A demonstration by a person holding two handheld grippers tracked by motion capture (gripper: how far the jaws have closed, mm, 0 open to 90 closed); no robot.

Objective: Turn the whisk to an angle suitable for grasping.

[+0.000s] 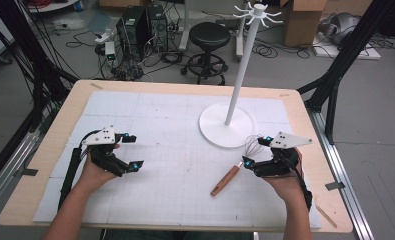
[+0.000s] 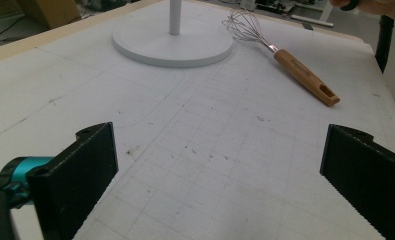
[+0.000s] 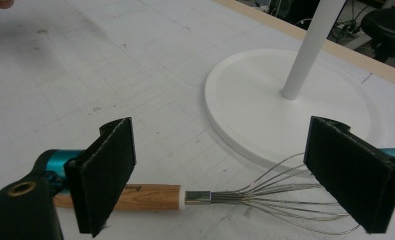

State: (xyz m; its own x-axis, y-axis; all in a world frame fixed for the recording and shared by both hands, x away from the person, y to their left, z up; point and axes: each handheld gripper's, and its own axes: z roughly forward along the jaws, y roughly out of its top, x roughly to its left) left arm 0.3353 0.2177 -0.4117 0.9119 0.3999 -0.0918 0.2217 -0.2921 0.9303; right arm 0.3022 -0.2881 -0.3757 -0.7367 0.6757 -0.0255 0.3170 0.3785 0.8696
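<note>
While both tongs gape wide, the right tongs (image 3: 220, 175) straddle the whisk (image 3: 225, 197) — untouched — beside the stand (image 3: 265, 100).

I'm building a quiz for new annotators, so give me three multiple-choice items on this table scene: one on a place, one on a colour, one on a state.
1. Where does the whisk lie?
A. on the stool
B. on the table mat, near the right claw
C. hanging from the top of the stand

2. What colour is the stand?
A. white
B. red
C. black

3. How are the right claw's jaws set?
A. shut on the whisk handle
B. shut on nothing
C. open, one on each side of the whisk

Answers:
1. B, since the high view shows the whisk flat on the gridded mat just in front of the right claw.
2. A, since the round base and the pole are both white.
3. C, since the right gripper view shows the two jaws wide apart with the whisk lying between them on the mat.
</note>
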